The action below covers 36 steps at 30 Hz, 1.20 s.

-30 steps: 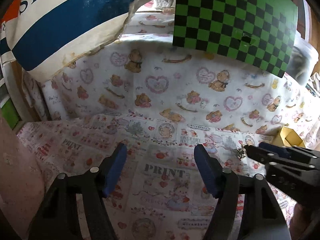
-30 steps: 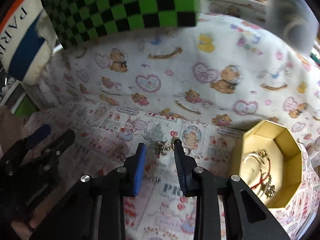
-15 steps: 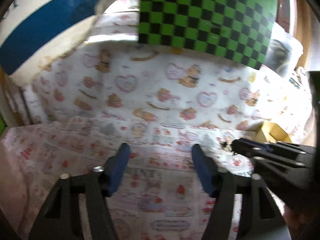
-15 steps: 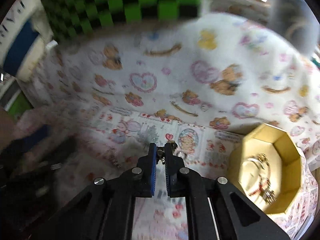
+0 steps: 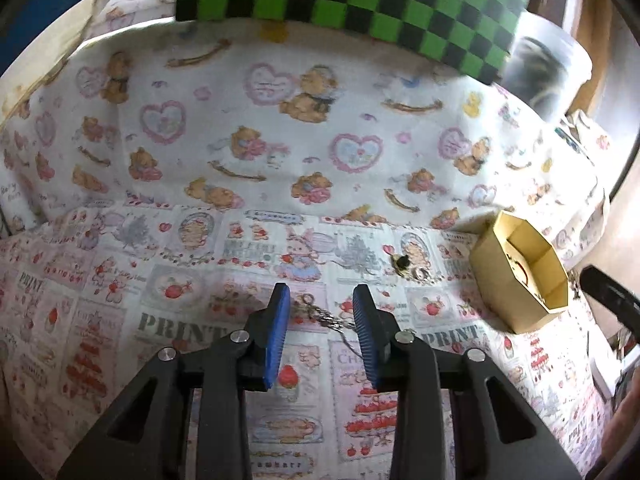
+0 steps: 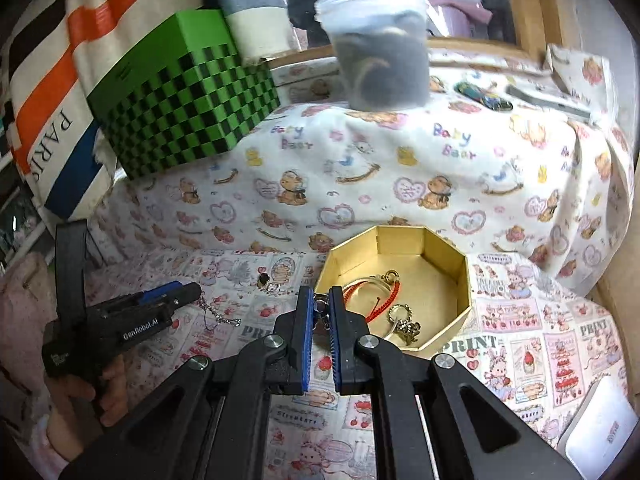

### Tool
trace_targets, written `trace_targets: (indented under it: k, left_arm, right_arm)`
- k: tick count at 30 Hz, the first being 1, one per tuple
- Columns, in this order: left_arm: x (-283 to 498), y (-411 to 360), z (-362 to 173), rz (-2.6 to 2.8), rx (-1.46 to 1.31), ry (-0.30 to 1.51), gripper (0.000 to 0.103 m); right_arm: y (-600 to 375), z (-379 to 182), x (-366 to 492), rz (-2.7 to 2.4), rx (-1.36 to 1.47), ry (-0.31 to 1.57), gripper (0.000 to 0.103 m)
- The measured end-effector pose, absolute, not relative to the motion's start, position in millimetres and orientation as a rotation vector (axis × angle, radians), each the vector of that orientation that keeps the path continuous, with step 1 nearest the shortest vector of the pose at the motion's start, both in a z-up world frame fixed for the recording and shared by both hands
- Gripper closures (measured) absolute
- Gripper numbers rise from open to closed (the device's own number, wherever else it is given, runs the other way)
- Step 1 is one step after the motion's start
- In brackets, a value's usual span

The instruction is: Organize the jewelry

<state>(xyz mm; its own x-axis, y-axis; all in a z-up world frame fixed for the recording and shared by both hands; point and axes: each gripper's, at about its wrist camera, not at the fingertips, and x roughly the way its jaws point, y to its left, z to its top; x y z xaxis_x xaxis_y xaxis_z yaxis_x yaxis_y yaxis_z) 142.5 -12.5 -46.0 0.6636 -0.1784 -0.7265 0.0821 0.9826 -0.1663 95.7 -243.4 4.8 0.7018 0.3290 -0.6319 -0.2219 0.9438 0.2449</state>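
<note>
Jewelry (image 6: 320, 307), a second ago loose left of the box (image 6: 404, 240), is now hanging pinched in the right gripper (image 6: 320, 312) at its rim, while the wide left gripper (image 5: 322, 312) is straddling a chain (image 5: 324, 316).

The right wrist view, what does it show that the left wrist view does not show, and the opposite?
Only the right wrist view shows the right gripper shut on a small metal piece by the rim of the gold box, the red cord and gold pieces inside, and the left gripper's side.

Only the left wrist view shows the left gripper open, with the silver chain between its fingers.

Both show the gold box, the chain, the small black piece and the checkered box.
</note>
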Motion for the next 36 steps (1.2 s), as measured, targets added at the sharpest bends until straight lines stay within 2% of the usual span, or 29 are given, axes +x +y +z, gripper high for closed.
trace_targets:
  k: [8,10,11,14,27,28,29,30,32,33,36]
  left_arm:
    - [153,-32,-59,-0.106,-0.056,0.886,0.073]
    - [155,-30,-60,-0.102,-0.065,0.895,0.083]
    - [156,-30,-60,-0.099,-0.071,0.897,0.094]
    - [154,-26,-60,-0.122,-0.086,0.892,0.103]
    - [116,-6,-17,-0.196,-0.14,0.759,0.103]
    - [116,-8,-17,-0.204,-0.138,0.764,0.102]
    - [117,-10,-18,-0.221,-0.135,0.775,0.091]
    - [118,-14,-20,-0.23,-0.119,0.786,0.068]
    - [124,-26,-30,-0.22,-0.044,0.808,0.037]
    - [129,-32,-37,-0.222,-0.016,0.824,0.034]
    - [138,-43,-53,-0.263,-0.003,0.899,0.034]
  right_arm:
    - [-242,10,83,0.319,0.129,0.704,0.094]
    - [-242,10,82,0.322,0.129,0.703,0.094]
    - [-242,11,82,0.322,0.132,0.703,0.094]
    - [-243,10,82,0.316,0.134,0.704,0.094]
    - [-245,9,81,0.311,0.139,0.702,0.094]
    - [-245,9,81,0.311,0.139,0.703,0.094]
    - [-245,9,81,0.311,0.139,0.702,0.094]
    - [-245,9,81,0.312,0.139,0.702,0.094]
    - [-245,10,80,0.313,0.136,0.702,0.094]
    - [-244,10,80,0.314,0.135,0.702,0.094]
    - [-244,10,80,0.313,0.137,0.701,0.094]
